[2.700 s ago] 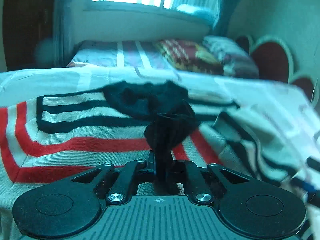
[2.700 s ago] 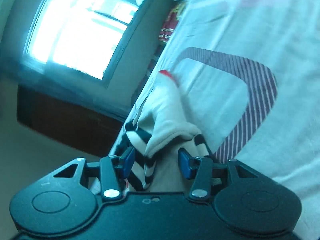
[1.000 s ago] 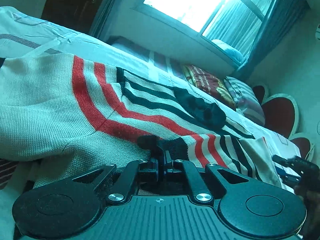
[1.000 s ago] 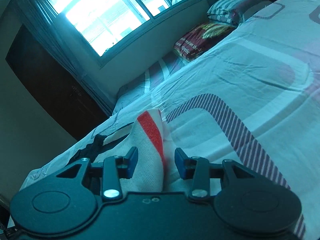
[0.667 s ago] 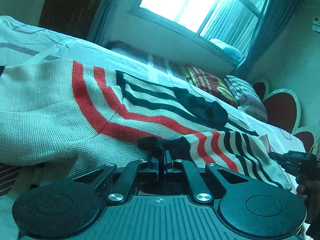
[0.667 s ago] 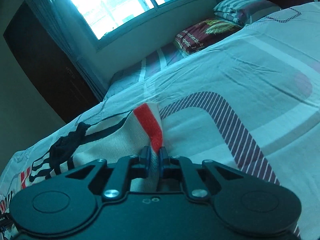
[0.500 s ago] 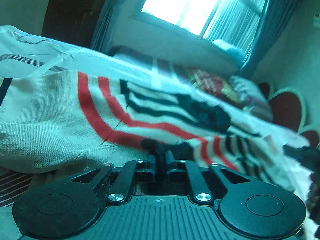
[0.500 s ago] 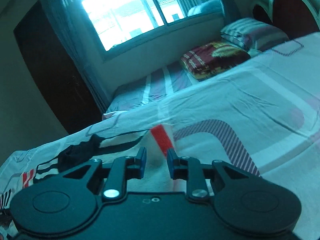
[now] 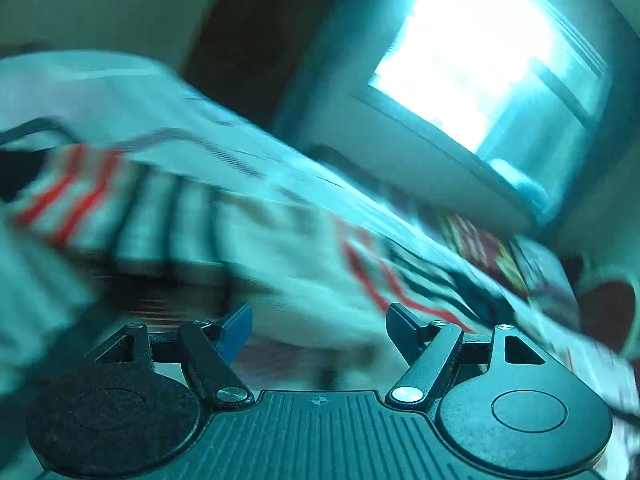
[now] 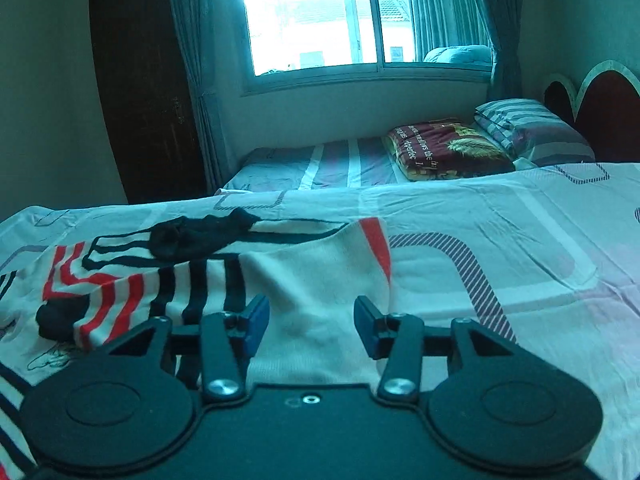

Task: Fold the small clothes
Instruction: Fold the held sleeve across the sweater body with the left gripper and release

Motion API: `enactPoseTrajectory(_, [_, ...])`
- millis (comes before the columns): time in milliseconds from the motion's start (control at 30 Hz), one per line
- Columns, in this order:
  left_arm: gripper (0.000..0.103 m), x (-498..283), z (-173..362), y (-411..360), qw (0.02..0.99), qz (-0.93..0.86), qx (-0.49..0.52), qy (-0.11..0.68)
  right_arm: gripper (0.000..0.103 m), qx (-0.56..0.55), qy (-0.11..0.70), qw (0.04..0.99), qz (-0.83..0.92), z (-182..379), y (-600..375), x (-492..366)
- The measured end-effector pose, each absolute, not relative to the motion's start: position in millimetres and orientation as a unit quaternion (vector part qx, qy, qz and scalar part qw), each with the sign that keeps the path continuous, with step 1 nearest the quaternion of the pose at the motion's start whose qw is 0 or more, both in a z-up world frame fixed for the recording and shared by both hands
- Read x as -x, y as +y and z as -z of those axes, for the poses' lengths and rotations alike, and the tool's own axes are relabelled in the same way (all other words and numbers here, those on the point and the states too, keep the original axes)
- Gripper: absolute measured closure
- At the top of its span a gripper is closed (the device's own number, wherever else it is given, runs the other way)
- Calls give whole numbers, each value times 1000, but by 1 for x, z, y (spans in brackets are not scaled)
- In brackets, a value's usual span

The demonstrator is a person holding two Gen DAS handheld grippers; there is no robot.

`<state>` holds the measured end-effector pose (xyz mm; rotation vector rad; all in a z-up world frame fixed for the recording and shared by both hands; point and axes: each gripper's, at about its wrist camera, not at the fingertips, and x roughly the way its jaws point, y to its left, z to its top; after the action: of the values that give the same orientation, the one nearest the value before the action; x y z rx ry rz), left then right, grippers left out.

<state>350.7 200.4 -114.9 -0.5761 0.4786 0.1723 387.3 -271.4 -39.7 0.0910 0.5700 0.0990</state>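
The striped sweater (image 10: 304,280) lay on the bed (image 10: 500,216), its cream panel folded across the stripes. The right gripper (image 10: 308,326) was opening, fabric below its jaws but not pinched. The left gripper (image 9: 318,326) was opening too, empty; that view was blurred. A black sock (image 10: 200,236) sat at 10 o'clock on the sweater. Judgement: one fold placed, further folds remaining.

Bright window (image 10: 320,20), dark wardrobe (image 10: 144,92), patterned bed (image 10: 500,216).
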Motion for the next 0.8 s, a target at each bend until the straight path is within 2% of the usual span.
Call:
enactPoseTrajectory(33, [43,-339,119,225,918,-112,306,228,57,-51,285,956,-52,40,-271,-381])
enactPoseTrajectory(267, [44,-297,152,357,837,-213,474,169,57,-91,303,947,-56,41,-257,-363])
enactPoseTrajectory(500, [44,-327,156,394,831,-203,492,163,57,-121,294,947,-55,32,-250,-364])
enactPoseTrajectory(533, [61,-337,154,393,834,-208,482,170,57,-120,294,947,-55,31,-250,-364])
enactPoseTrajectory(567, [95,-344,153,394,834,-221,470,186,57,-117,294,947,-56,30,-250,-364])
enactPoseTrajectory(667, [95,-354,137,389,854,-212,443,173,57,-114,294,948,-54,30,-252,-364])
enactPoseTrajectory(800, [95,-384,87,335,913,-124,361,144,57,-128,290,947,-44,31,-261,-362])
